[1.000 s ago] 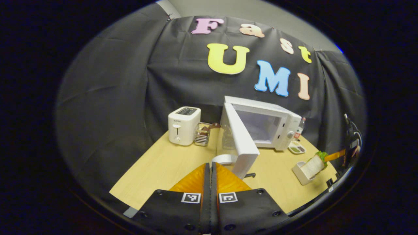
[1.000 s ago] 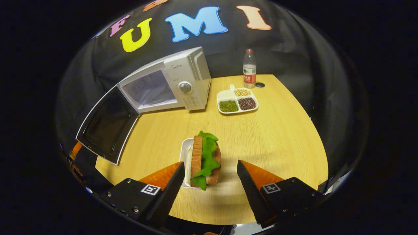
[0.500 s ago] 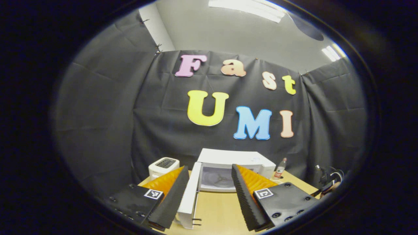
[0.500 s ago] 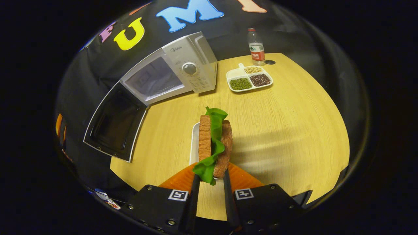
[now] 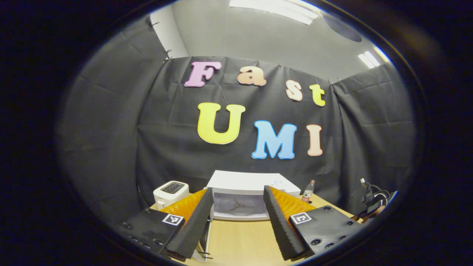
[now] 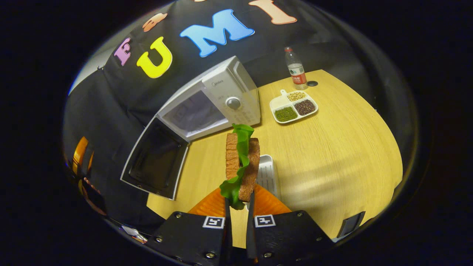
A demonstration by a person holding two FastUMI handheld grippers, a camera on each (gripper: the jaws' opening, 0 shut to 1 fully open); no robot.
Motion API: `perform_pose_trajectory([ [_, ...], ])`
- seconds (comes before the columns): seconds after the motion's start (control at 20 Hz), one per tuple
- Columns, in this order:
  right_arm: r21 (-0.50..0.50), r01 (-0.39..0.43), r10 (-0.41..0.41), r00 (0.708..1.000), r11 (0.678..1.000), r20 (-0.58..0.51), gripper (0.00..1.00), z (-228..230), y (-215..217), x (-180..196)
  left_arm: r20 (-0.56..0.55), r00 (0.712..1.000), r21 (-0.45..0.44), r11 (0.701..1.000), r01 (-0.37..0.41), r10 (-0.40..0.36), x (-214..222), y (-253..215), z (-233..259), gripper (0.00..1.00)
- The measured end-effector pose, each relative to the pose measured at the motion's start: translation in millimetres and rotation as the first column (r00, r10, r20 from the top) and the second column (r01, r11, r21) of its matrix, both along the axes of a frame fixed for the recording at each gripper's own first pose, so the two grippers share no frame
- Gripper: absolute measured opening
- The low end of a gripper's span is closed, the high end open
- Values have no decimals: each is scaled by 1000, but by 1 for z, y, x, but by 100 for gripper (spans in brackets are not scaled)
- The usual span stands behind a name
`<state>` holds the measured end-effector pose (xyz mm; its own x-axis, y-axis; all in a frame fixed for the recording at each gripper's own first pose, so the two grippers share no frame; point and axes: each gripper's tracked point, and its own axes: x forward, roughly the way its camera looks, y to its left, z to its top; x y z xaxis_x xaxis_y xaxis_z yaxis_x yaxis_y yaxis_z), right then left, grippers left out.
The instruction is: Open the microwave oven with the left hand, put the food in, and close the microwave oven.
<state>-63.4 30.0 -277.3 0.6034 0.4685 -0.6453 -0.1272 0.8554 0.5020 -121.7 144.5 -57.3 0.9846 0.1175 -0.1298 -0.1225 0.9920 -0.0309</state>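
Left gripper view: left gripper has its fingers spread wide with nothing between them, held above the table and aimed at the microwave. Microwave cavity is open toward the camera, turntable ring visible inside. Door edge shows low, just beside the left finger. Toaster stands left of the microwave, water bottle to its right.

Right gripper view: right gripper is clamped on the sandwich, both fingers pressing its lower end. Sandwich is upright, lettuce between two bread slices, lifted clear of the table. White tray sits on the table just behind it. Microwave door swung fully open. Divided dish of beans and the bottle are right of the microwave.
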Motion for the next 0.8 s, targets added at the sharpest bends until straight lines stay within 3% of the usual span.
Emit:
perform_pose_trajectory([
  [0.25, 172, -35, 21, 997, 985, 80, 15, 49, 42, 24, 32, 999, 13, 1000, -18, 18, -1, -1, 18, 97],
  [0.45, 301, -56, 30, 995, 952, 90, 15, 70, 87, 50, 36, 999, 16, 999, -35, 34, -10, 2, 23, 95],
  [0.8, 400, 9, -35, 998, 916, 59, 15, 53, 162, 120, 90, 992, 35, 995, -90, 87, -17, 16, 61, 96],
])
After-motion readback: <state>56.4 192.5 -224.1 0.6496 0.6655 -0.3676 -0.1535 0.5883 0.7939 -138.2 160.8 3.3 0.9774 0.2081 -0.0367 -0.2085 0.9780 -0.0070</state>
